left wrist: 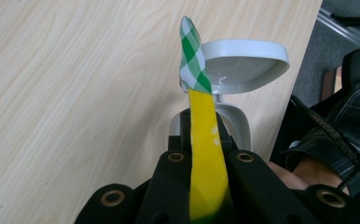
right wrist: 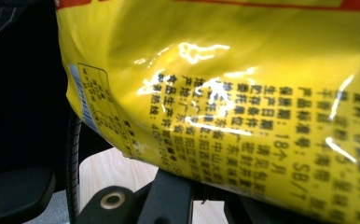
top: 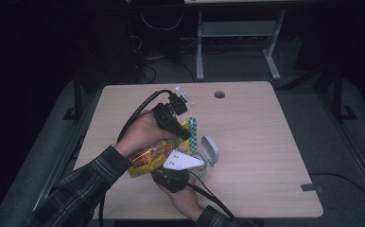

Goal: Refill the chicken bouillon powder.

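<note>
On the left of the high view, the left hand-held gripper (top: 183, 133) holds one end of a glossy yellow snack bag with red print and a green-and-white checked sealed edge (top: 159, 153). In the left gripper view, its black jaws are clamped fully onto the flat sealed strip of that bag (left wrist: 205, 154), which rises between them and ends in the checked tip. Just beyond the strip stands a small grey plastic bin with its hinged lid flipped open (left wrist: 236, 70), on the pale wood-grain surface (left wrist: 75, 93).

The bag hangs above the surface, slanting between the two grippers, its checked end just beside the open bin (top: 206, 153).

Farther right and nearer the person, the right hand-held gripper (top: 171, 176) comes in under the bag's lower end. In the right gripper view the yellow film with black printed text (right wrist: 225, 93) lies right across the jaws; they appear closed on the bag's lower edge, though the film hides the pads themselves.

The step in hand seems to be carrying the bag to the bin. The next move probably calls for lining the bag up over the opening, then letting go one end at a time.
</note>
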`<action>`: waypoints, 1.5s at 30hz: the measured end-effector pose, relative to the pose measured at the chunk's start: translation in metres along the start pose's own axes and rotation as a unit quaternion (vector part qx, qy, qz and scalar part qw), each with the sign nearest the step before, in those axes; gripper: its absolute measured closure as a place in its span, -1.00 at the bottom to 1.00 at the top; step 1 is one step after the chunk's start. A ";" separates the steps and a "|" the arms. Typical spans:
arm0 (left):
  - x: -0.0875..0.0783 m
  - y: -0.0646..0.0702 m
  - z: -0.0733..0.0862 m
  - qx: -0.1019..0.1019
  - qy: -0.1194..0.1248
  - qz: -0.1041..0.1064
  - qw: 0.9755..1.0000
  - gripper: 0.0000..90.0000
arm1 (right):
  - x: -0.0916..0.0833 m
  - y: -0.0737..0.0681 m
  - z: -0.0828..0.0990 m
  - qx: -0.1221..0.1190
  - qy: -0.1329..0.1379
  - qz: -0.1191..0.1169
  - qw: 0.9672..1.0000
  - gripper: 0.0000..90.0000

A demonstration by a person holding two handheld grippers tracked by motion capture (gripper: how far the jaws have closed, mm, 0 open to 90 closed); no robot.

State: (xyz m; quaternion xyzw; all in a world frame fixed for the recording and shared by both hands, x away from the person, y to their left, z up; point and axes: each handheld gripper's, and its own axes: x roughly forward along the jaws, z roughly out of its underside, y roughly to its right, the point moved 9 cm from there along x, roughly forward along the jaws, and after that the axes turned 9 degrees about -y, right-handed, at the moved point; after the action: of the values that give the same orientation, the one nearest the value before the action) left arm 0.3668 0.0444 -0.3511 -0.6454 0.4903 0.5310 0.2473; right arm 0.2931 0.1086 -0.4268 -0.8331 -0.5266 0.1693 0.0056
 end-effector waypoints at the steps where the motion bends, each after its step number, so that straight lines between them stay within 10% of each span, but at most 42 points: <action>1: -0.001 0.001 0.001 0.000 0.002 0.003 1.000 1.00 | 0.000 0.000 0.001 -0.001 -0.002 0.000 1.000 0.99; 13: -0.021 0.004 0.013 0.008 0.058 0.022 0.998 1.00 | 0.000 0.002 0.004 -0.002 -0.017 0.011 1.000 0.99; 21: -0.037 0.009 0.029 0.008 0.124 0.043 0.991 1.00 | 0.000 0.003 0.008 0.004 -0.027 0.013 1.000 1.00; 45: -0.078 -0.019 0.093 0.000 0.290 0.067 0.955 1.00 | -0.004 0.013 0.013 0.013 -0.049 0.047 0.998 0.99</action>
State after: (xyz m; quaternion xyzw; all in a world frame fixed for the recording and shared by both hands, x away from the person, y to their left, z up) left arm 0.3461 0.1588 -0.3122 -0.7375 0.5828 0.3363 0.0587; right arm 0.2987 0.0969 -0.4404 -0.8475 -0.4843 0.2165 -0.0173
